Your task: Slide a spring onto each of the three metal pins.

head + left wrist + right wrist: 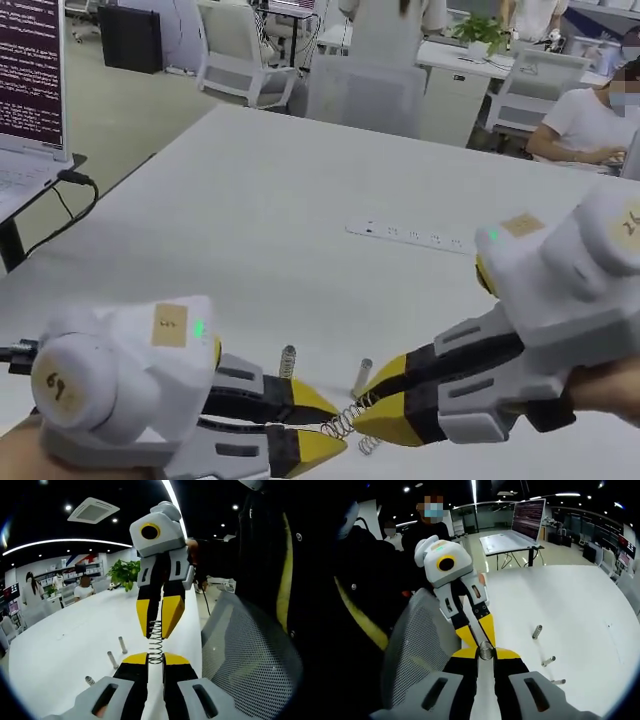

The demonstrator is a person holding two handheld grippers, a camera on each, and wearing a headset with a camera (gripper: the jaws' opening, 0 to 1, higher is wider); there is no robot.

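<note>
Metal spring (343,420) | left gripper (336,426), right gripper (363,408) pinch its ends | pins (361,378), power strip (410,236) behind

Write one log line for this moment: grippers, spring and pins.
left gripper: shut on spring | right gripper: shut on same spring | pins: three, upright

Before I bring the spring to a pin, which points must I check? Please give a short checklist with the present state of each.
1. Left gripper shut on the spring: ok.
2. Right gripper shut on the same spring: ok.
3. Bare pin stands upright on the table: ok.
4. Spring's axis lined up above that pin: not ok; it spans between the two grippers, beside the pin.
5. Other pin already carries a spring: cannot tell; it looks ribbed.
</note>
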